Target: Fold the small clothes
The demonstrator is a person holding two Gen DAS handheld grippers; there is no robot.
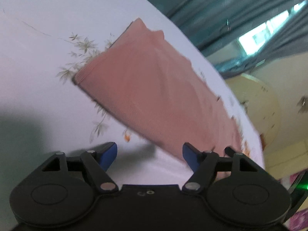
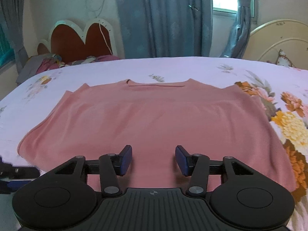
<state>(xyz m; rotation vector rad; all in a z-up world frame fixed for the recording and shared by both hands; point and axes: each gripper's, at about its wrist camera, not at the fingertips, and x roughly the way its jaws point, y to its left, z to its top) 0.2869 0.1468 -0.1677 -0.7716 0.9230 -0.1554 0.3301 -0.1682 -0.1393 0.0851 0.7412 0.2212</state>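
A pink knit top (image 2: 154, 123) lies spread flat on the bed, neckline at the far side and hem toward me. It also shows in the left wrist view (image 1: 150, 96), seen at a slant from its side. My right gripper (image 2: 153, 160) is open and empty, hovering over the hem near its middle. My left gripper (image 1: 150, 154) is open and empty, just off the top's side edge, with its right finger (image 1: 189, 154) over the fabric edge. The left gripper's tip also shows at the lower left of the right wrist view (image 2: 11, 175).
The bed sheet (image 2: 211, 67) is white with a flower print. A cream headboard (image 2: 279, 38) stands at the right and a heart-shaped red headboard (image 2: 80, 40) at the far left. Blue curtains (image 2: 163, 19) hang behind. Loose clothes (image 2: 48, 61) lie at the far left.
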